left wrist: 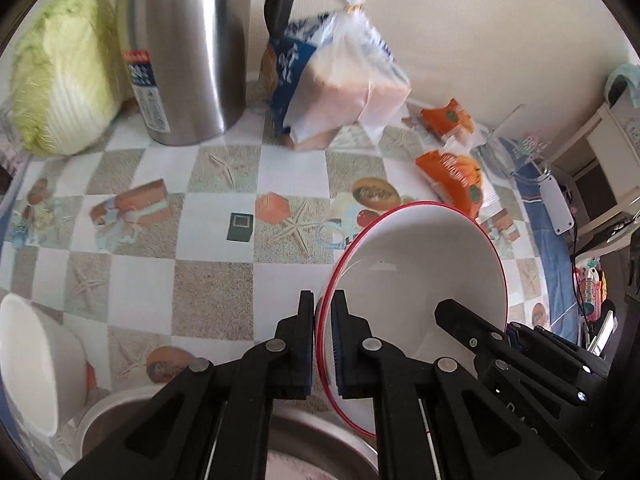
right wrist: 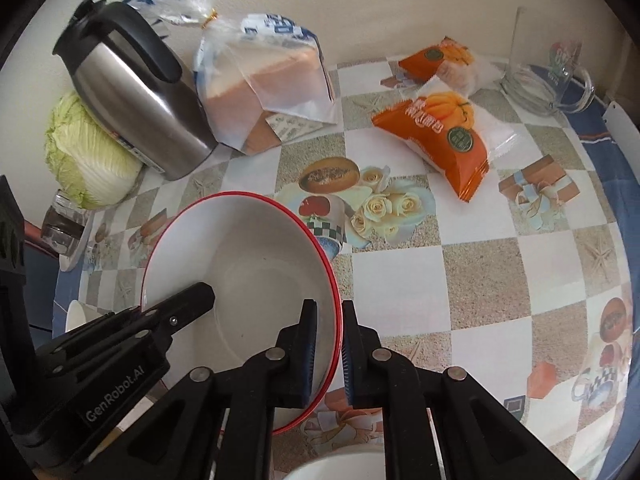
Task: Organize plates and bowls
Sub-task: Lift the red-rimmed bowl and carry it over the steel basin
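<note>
Left wrist view: my left gripper is clamped on the left rim of the red-rimmed bowl, one pad inside, one outside. The bowl looks tilted and lifted off the tablecloth. My right gripper comes in from the right at the opposite rim. Low left sits a white bowl; beneath my fingers is a metal dish, partly hidden. Those look like the other pieces to sort, or the stack target; can't tell which.

Right wrist view: my right gripper is pinched tight on the bowl's right rim, and the left gripper reaches in at the far side. Another white rim shows at the bottom edge. Kettle, cabbage, bread bag and snack packs sit behind, untouched.

Progress, my guess: early to middle. One bowl in a two-handed carry, not yet placed; the others wait.
</note>
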`<state>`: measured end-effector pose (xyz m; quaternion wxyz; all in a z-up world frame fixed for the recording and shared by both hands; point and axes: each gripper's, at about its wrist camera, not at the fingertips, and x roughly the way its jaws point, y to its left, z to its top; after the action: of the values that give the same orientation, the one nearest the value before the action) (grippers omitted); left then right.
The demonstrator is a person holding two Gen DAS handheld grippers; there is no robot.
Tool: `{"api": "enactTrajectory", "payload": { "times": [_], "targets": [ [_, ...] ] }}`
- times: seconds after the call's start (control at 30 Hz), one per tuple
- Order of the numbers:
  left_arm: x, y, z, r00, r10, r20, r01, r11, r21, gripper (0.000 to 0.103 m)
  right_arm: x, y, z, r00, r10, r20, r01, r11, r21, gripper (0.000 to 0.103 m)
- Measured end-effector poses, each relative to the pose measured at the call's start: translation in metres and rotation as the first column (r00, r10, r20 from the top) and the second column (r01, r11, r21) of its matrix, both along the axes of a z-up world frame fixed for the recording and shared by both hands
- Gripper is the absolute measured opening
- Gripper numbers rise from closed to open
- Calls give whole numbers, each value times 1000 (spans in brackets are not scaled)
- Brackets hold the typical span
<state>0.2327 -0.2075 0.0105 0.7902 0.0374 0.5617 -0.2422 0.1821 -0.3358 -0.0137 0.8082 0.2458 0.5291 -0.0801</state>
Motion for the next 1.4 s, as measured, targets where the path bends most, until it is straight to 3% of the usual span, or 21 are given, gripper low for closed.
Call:
{"api": "enactTrajectory", "payload": {
  "times": [0.17,0.33,0.67,1.0,1.4],
  "targets": [
    [-28,21,25,998,16,56,-14,1000,-28,8,-27,15,31,998,-2,57,5,999,-46,13],
    [-57,61,37,993,92,70,-85,992,-95,8,-54,41,44,996,23,86,-20,999,-27,13],
    [-110,118,52,978,175,115,-159,977,-141,8,-106,95,68,991,25,133,-22,1000,-21,13],
    [-139,155,46,969,218,113,-200,968,-153,8,-136,135,71,990,38,138,-35,999,-26,13],
    [-136,169,37,963,239,126,-224,967,-125,9,-133,155,56,990,70,121,-68,997,-19,14]
  ]
}}
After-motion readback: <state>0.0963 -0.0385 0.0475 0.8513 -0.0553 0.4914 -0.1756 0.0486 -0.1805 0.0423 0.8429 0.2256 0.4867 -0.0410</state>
